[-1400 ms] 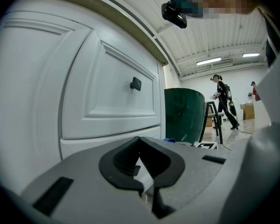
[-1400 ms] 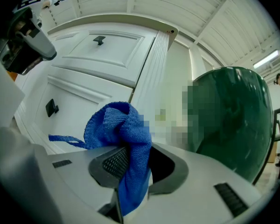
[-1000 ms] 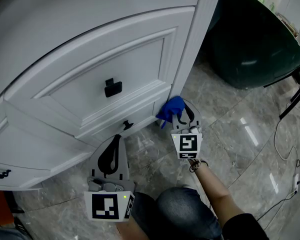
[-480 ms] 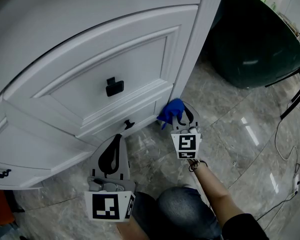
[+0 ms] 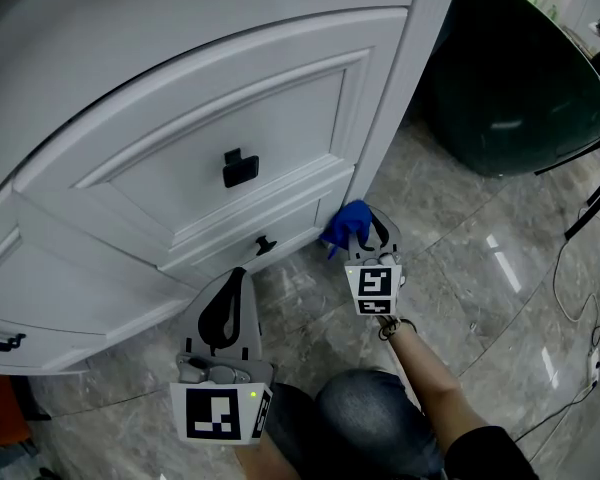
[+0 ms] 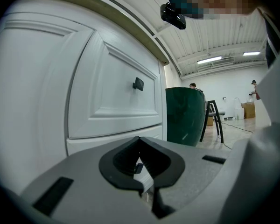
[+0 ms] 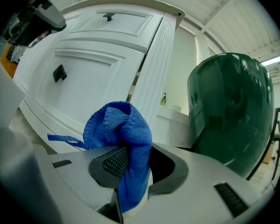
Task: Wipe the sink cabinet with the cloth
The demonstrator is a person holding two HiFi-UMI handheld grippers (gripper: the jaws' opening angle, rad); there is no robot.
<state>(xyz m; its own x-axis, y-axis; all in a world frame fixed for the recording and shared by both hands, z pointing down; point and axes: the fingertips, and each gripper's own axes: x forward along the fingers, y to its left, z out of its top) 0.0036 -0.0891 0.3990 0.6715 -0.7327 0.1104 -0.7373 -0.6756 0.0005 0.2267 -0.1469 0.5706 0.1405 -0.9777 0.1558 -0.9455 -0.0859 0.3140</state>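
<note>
We have the cloth clamped in the right gripper, its jaws closed on the lower folds so a blue bunch stands out past the tips. The left gripper has its jaws pressed together on nothing and hangs well left of the corner post of the sink cabinet, low and clear of the work.

In the head view the cloth sits at the foot of that post, just to its left, by the cabinet's bottom edge; we cannot tell whether it touches the paint.

To wipe well here, we judge the bunch should be pressed flat onto the white face first, so the wad and not the hard jaw tips meets the wood, then drawn steadily away from the post with even pressure. The cloth is wadded small, so each pass covers a narrow band and passes should overlap. The grooves in the post want the cloth worked along them, not across.

The cloth's long axis runs along the jaws, from the grip out toward the base of the post; its rounded end points at the cabinet, and one thin strand trails off on the side away from the post
</note>
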